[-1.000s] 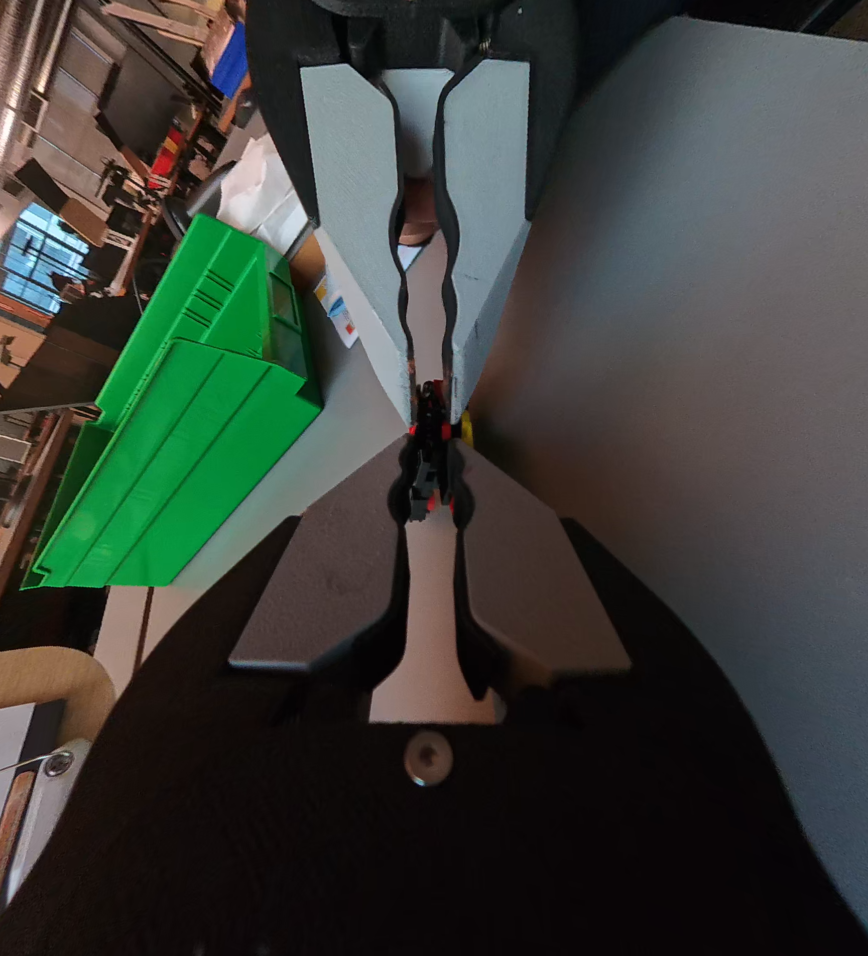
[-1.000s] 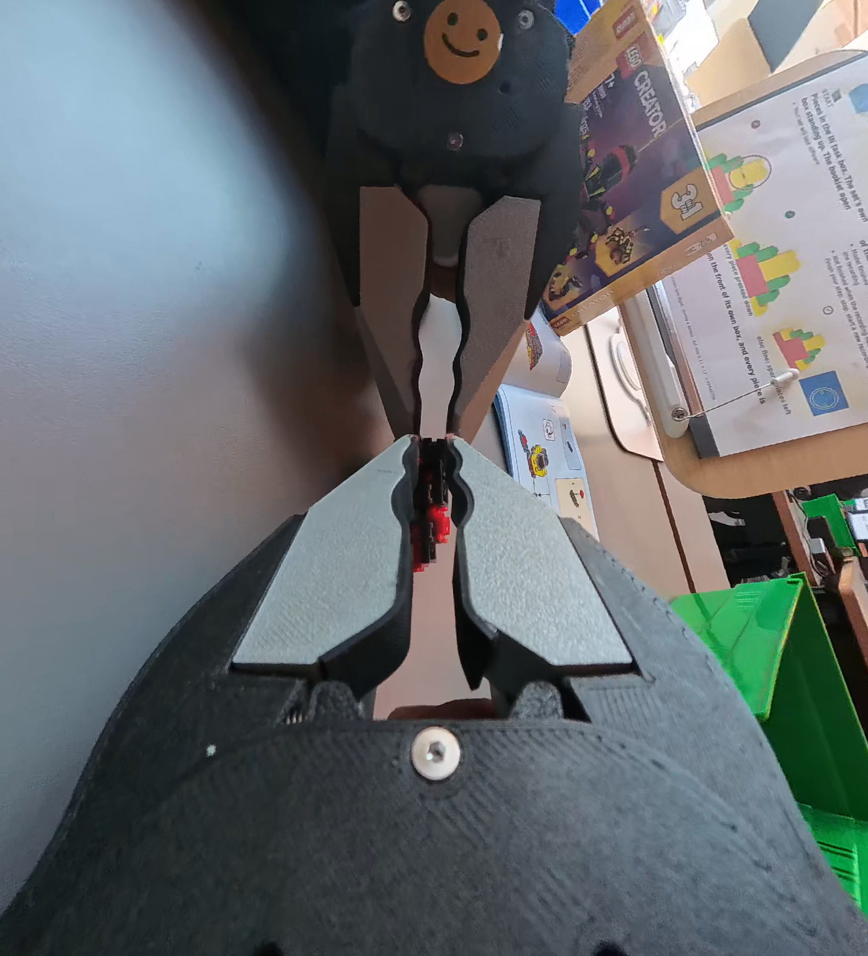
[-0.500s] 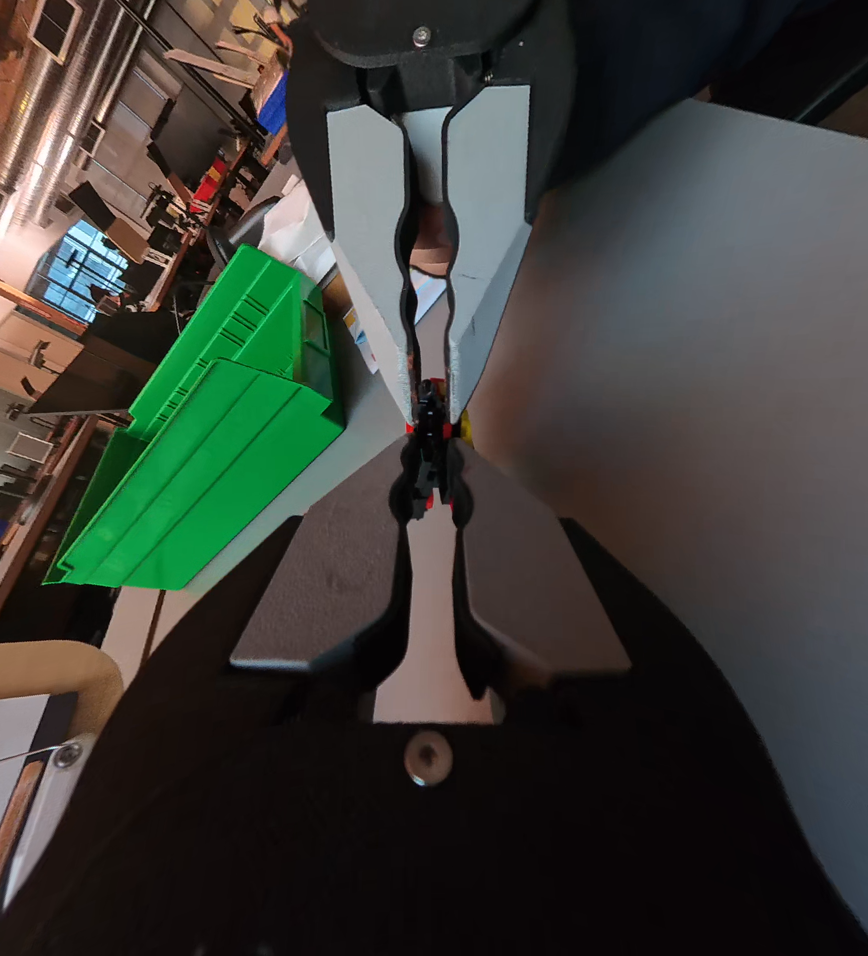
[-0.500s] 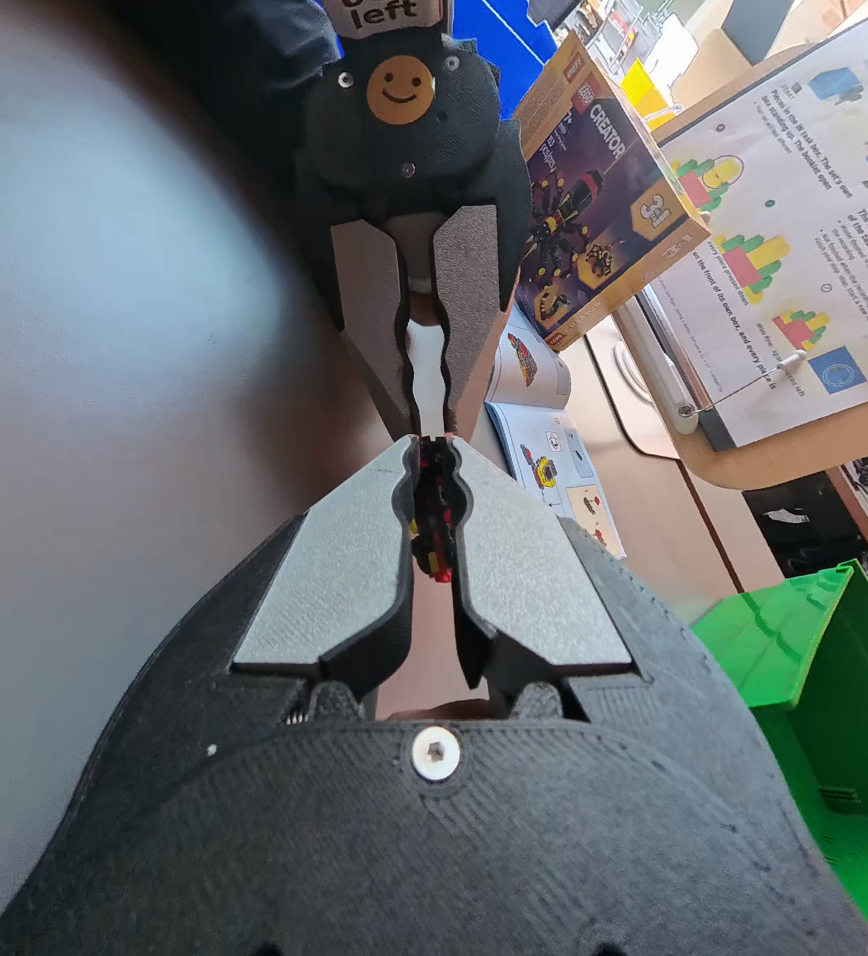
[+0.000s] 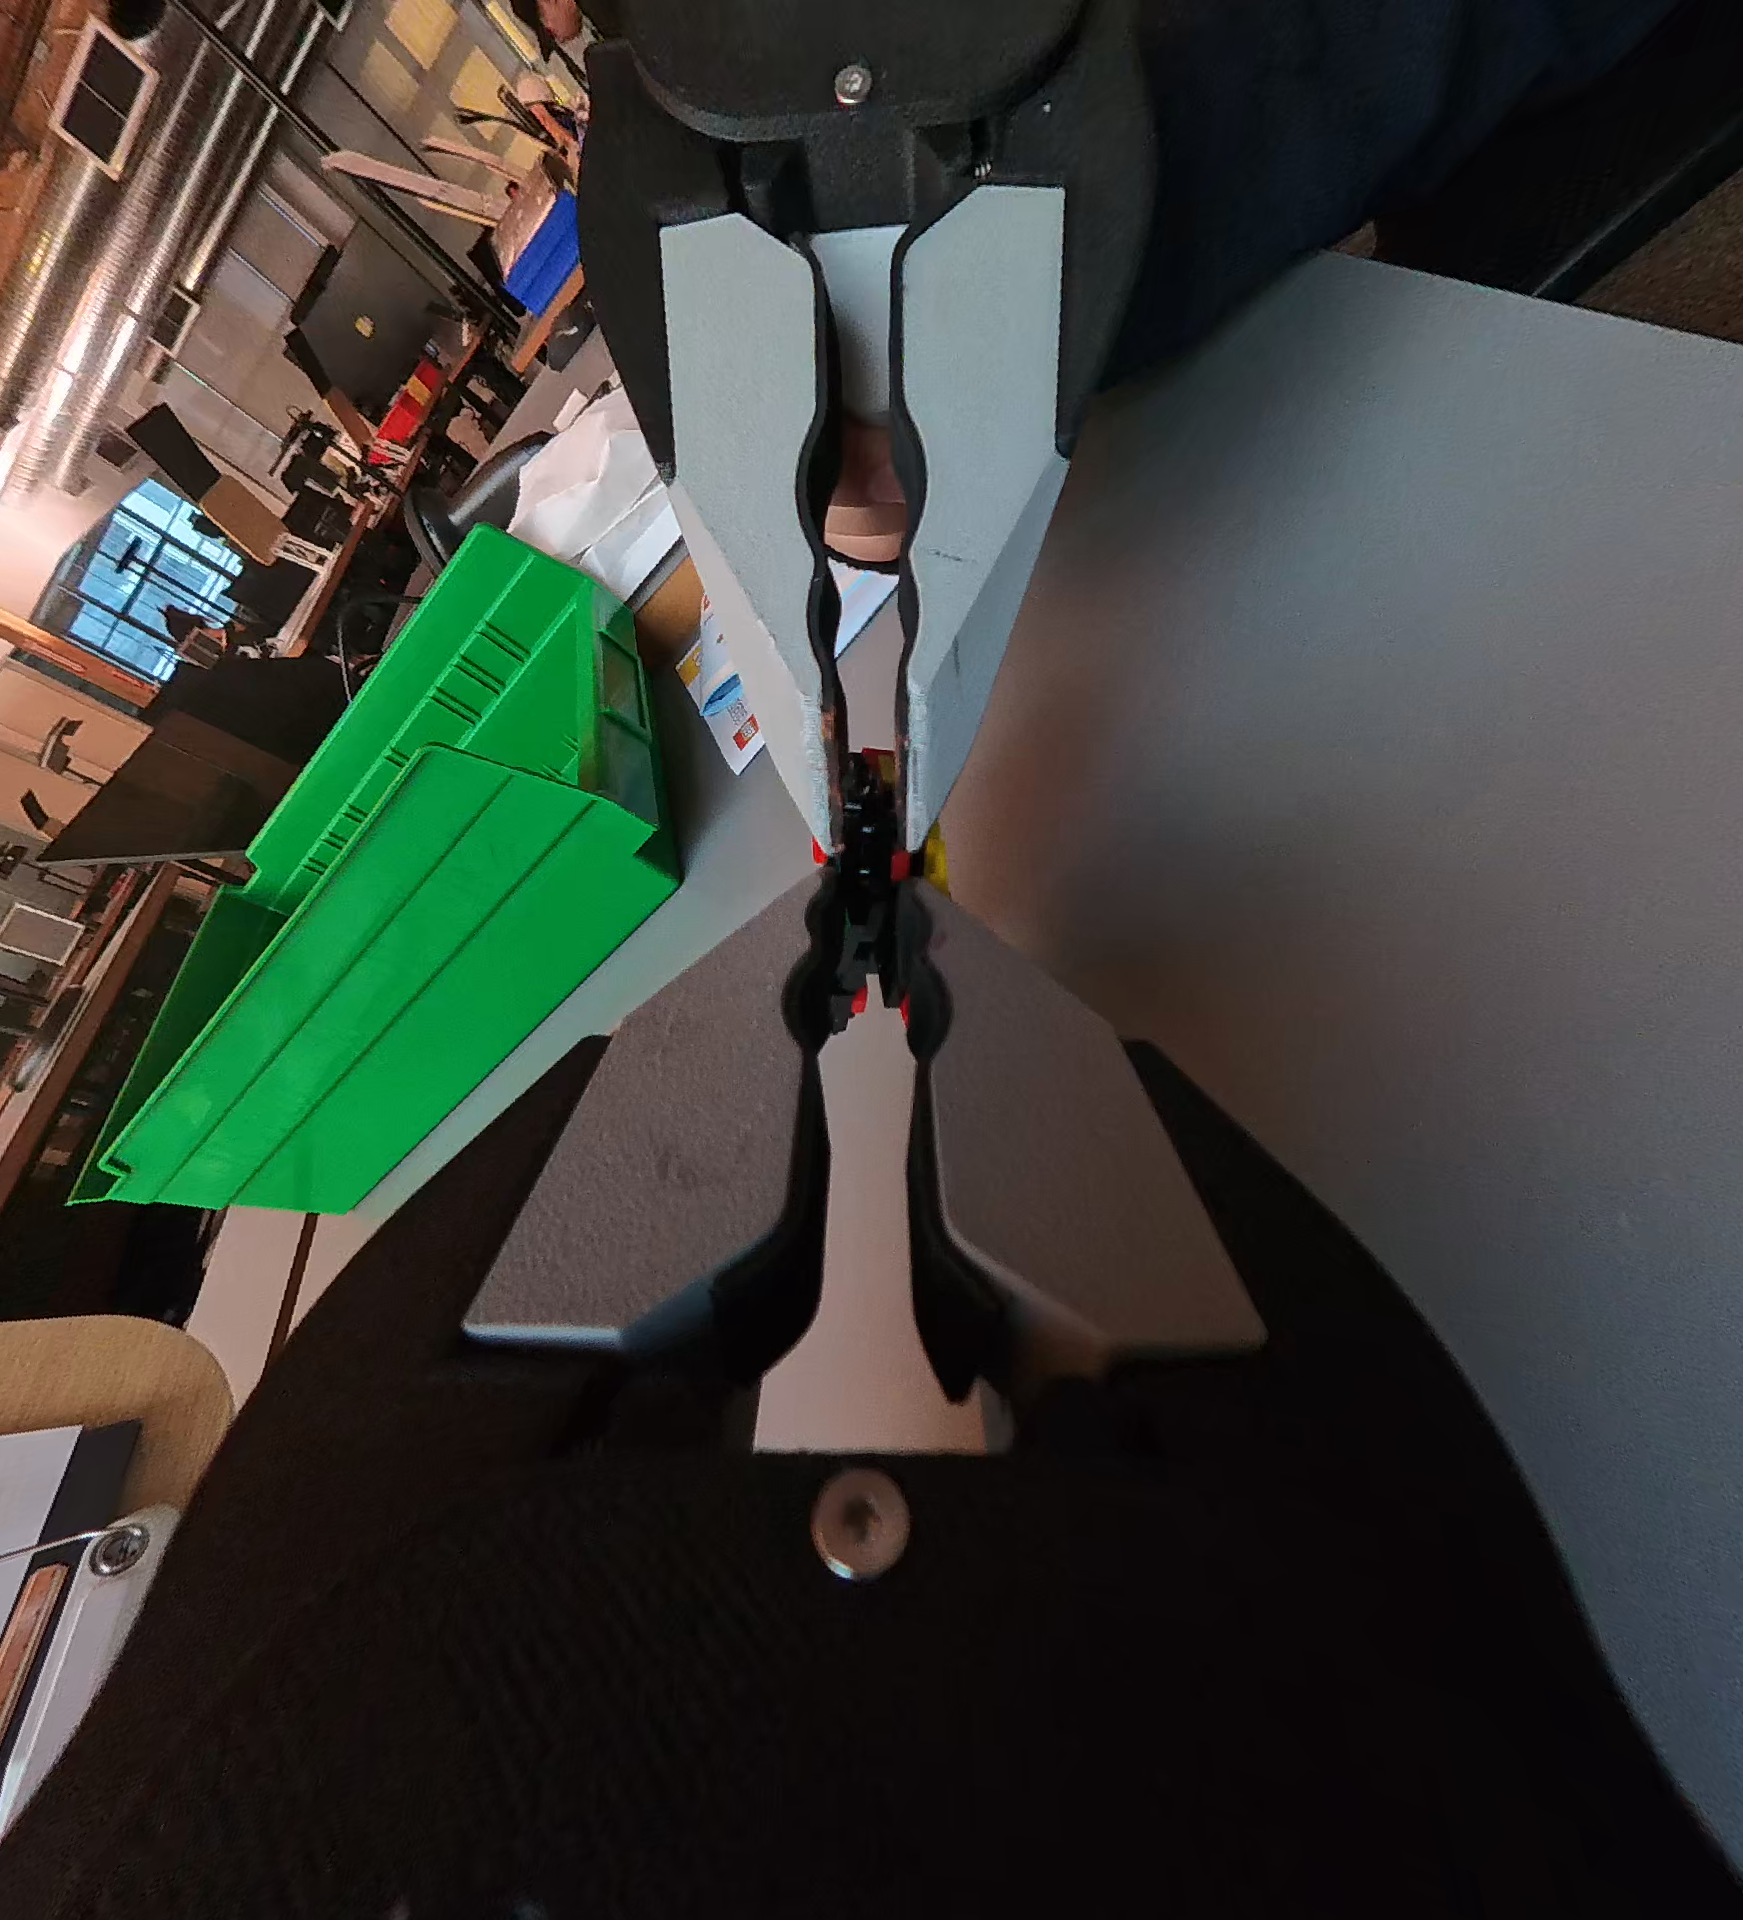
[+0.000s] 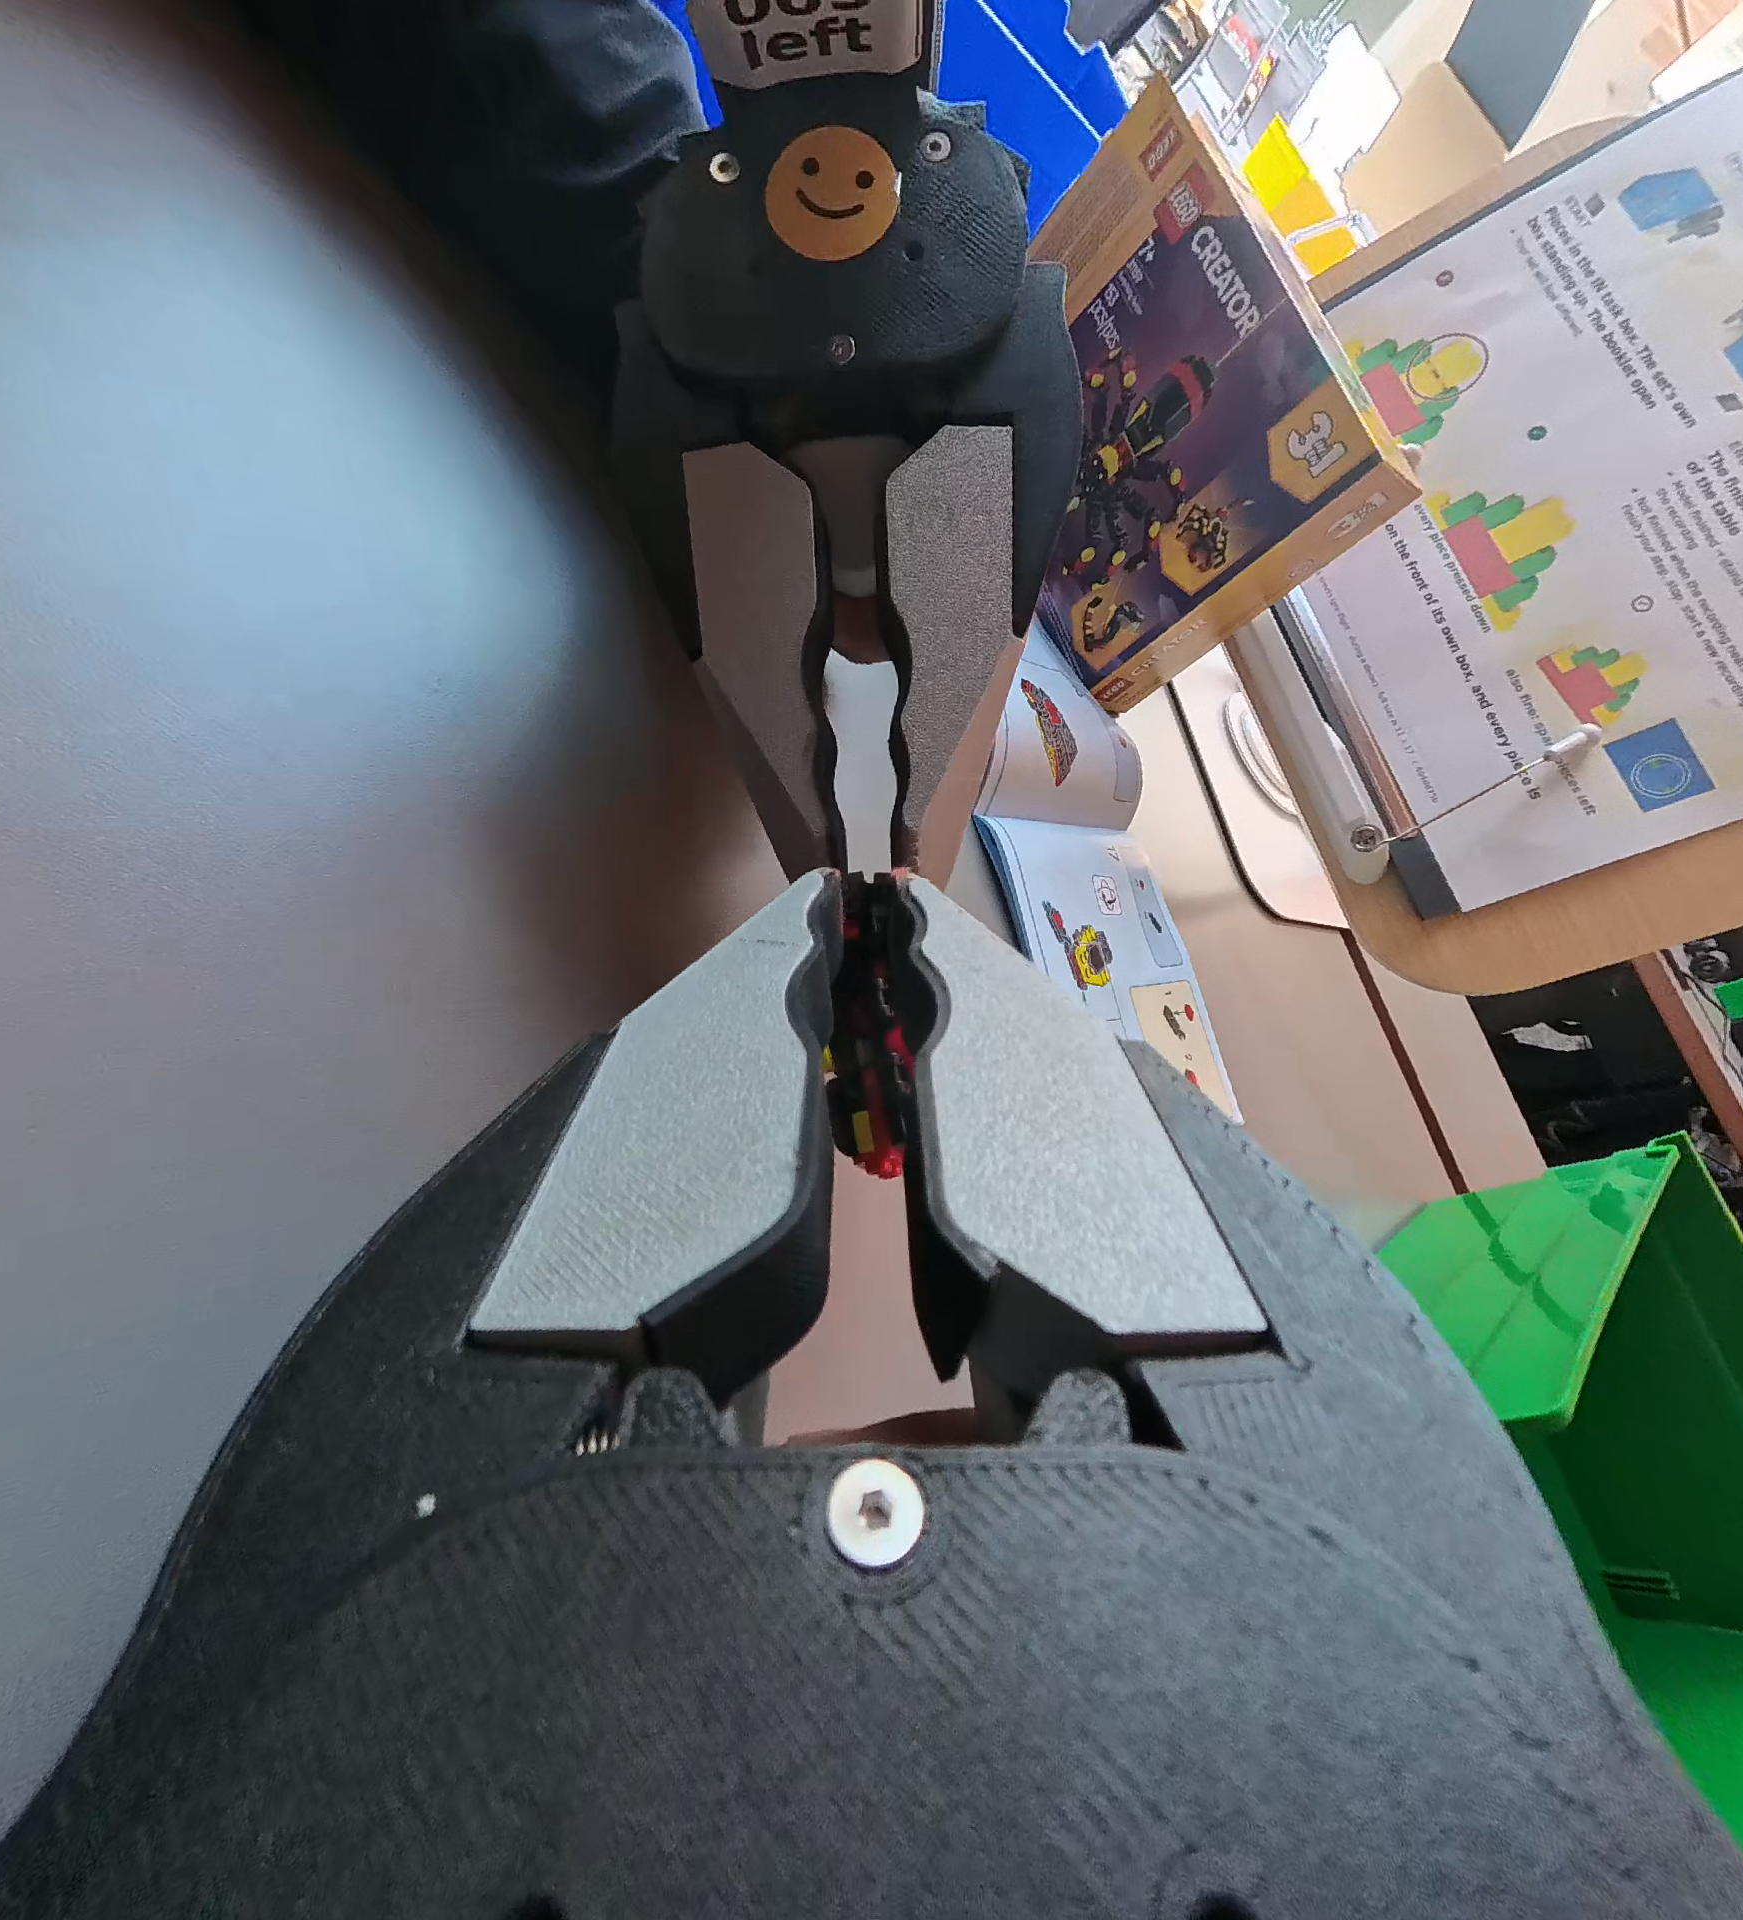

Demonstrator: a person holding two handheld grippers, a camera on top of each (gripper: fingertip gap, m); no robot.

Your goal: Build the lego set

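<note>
Model (image 5: 865,914) pinched between opposing fingers (image 5: 701,1174).

Your surface (image 5: 1366,727) is plain grey with a matte finish. In the left wrist view, two green bins (image 5: 410,935) sit side by side on it, touching each other, toward its far side. Just beyond them you have a small printed leaflet (image 5: 732,707) lying flat. In the right wrist view, an open instruction booklet (image 6: 1106,904) lies flat on the surface, with the set's box (image 6: 1199,436) near it at the booklet's far end. A green bin (image 6: 1625,1403) stands at the lower right, apart from the booklet.
</note>
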